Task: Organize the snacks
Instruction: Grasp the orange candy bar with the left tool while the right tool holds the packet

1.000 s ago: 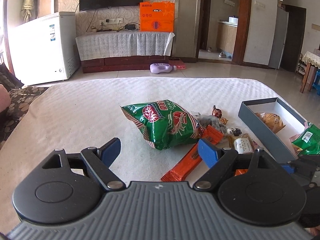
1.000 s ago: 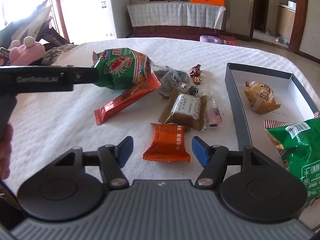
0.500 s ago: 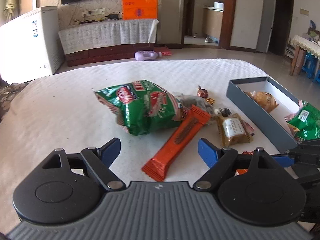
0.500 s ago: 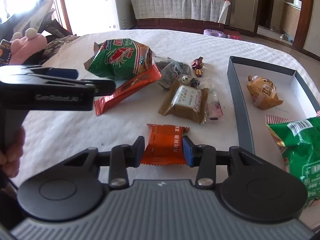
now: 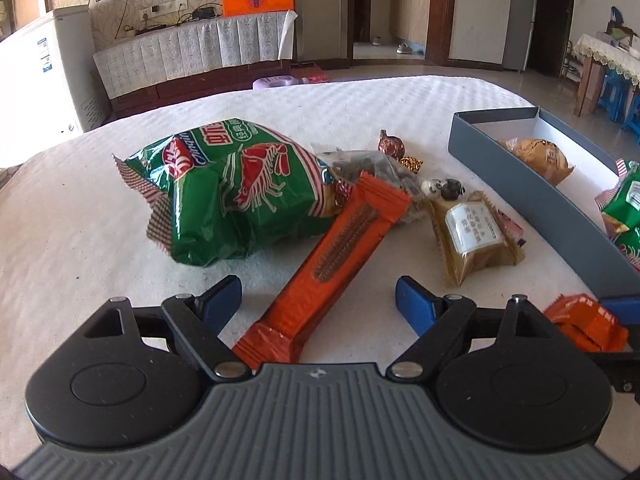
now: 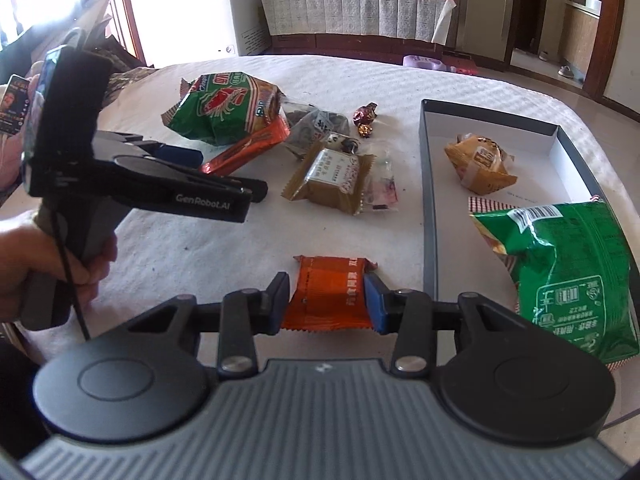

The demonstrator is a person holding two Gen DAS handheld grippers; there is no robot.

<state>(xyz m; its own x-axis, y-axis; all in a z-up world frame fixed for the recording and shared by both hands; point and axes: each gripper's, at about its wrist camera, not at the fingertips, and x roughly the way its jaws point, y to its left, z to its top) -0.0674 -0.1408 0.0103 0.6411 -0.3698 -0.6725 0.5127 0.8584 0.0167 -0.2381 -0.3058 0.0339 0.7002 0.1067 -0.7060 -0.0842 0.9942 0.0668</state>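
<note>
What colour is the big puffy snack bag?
The big snack bag is green, best seen from the left wrist.

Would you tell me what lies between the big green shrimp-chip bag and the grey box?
In the right wrist view, a clear packet of dark bits, foil candies and a tan pastry pack lie between the green bag and the box.

Glossy crinkled foil on the green snack bag (image 5: 236,192); matt card box (image 6: 430,216); rough woven white cloth (image 5: 72,240) beneath
</note>
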